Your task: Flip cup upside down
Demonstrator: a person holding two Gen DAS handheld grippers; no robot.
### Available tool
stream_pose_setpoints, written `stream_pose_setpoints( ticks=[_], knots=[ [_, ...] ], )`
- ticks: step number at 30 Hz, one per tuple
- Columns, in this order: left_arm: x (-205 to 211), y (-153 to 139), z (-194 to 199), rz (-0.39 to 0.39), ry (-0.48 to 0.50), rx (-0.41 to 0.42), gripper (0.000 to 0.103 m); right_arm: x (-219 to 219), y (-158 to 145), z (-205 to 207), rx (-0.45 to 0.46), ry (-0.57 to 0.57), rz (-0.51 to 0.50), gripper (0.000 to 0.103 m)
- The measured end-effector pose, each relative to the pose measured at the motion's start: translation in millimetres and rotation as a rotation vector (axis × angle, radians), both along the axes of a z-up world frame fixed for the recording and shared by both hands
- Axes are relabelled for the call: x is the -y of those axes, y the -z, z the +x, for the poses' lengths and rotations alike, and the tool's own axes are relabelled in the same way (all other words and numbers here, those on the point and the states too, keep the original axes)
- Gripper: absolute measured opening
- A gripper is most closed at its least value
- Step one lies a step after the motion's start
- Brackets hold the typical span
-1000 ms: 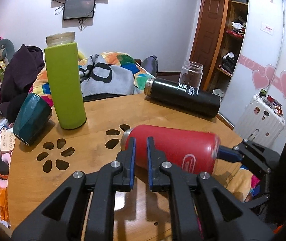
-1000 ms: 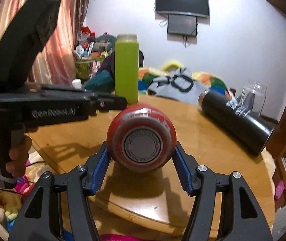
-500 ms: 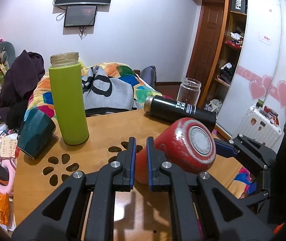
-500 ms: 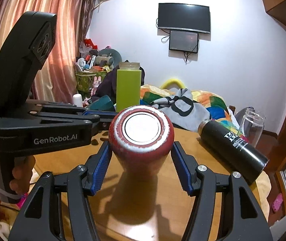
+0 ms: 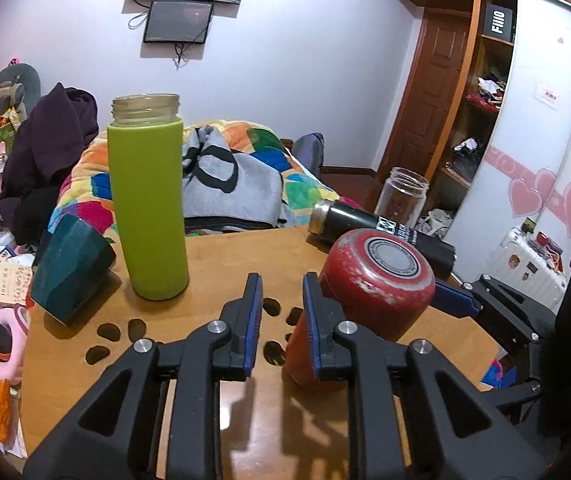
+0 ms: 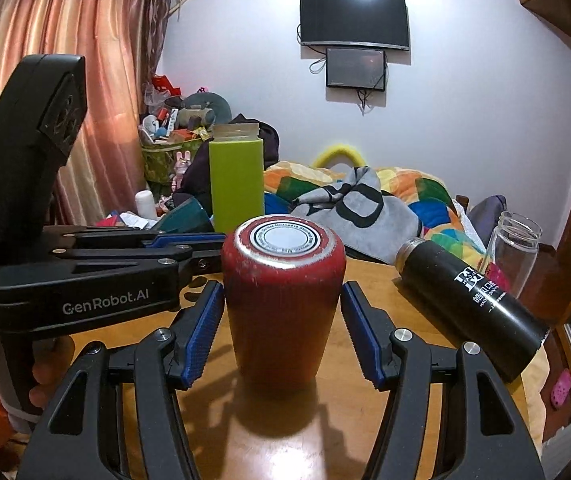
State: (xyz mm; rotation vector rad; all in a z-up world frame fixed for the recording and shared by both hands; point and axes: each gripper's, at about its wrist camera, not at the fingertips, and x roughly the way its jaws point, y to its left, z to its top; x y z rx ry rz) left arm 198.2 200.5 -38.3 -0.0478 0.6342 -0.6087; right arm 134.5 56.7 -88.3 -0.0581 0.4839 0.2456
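The red cup (image 6: 281, 304) stands upside down on the round wooden table (image 6: 385, 312), its scuffed base with a white ring facing up. My right gripper (image 6: 281, 332) is open, its blue pads a little apart from the cup on either side. In the left wrist view the red cup (image 5: 369, 292) stands just right of my left gripper (image 5: 281, 320), which has a small gap between its pads and holds nothing. The left gripper's body (image 6: 85, 276) shows at the left of the right wrist view.
A tall green bottle (image 5: 147, 208) stands at the back left beside a tipped dark teal cup (image 5: 71, 270). A black flask (image 6: 473, 300) lies on its side at the right, with a clear glass jar (image 6: 515, 252) behind it. Paw-shaped holes (image 5: 117, 340) mark the table.
The red cup went from lying on its side to standing upside down on the table. My right gripper's pads have come off it. My left gripper's gap widened slightly.
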Motion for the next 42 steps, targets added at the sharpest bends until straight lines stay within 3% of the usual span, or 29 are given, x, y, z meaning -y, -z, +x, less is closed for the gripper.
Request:
stream_pose_setpoints(
  ticks=[10,11,14,17,20,22,24,26,30,32,42],
  knots=[
    [-9,-5,-3,0.000,-0.038,0.037,0.039,3,1,0,-0.019,-0.011,0.015,0.053],
    [-12,-7,-4,0.002,-0.049,0.046,0.045,4,1,-2,-0.022,-0.011,0.019,0.053],
    [-21,-13,-14,-0.002,-0.093,0.086,0.055,11,-3,-10,-0.017,-0.010,0.037,0.053],
    [-29,-22,-26,0.008,-0.131,0.127,0.056,20,-11,-20,0.003,0.012,0.051,0.053],
    [-35,-32,-41,0.019,-0.168,0.182,0.068,30,-24,-33,0.031,0.035,0.072,0.055],
    [-37,-40,-53,0.028,-0.193,0.223,0.077,35,-34,-43,0.059,0.056,0.076,0.061],
    [-38,-47,-66,0.033,-0.214,0.261,0.093,39,-44,-54,0.092,0.076,0.080,0.071],
    [-40,-55,-82,0.034,-0.245,0.305,0.102,43,-54,-64,0.118,0.090,0.086,0.083],
    [-41,-68,-105,0.033,-0.275,0.354,0.103,49,-70,-85,0.159,0.110,0.102,0.092],
    [-41,-73,-113,0.023,-0.268,0.355,0.103,51,-77,-95,0.175,0.127,0.111,0.103],
    [-41,-81,-157,-0.003,-0.283,0.372,0.103,53,-87,-127,0.189,0.161,0.102,0.103]
  ],
)
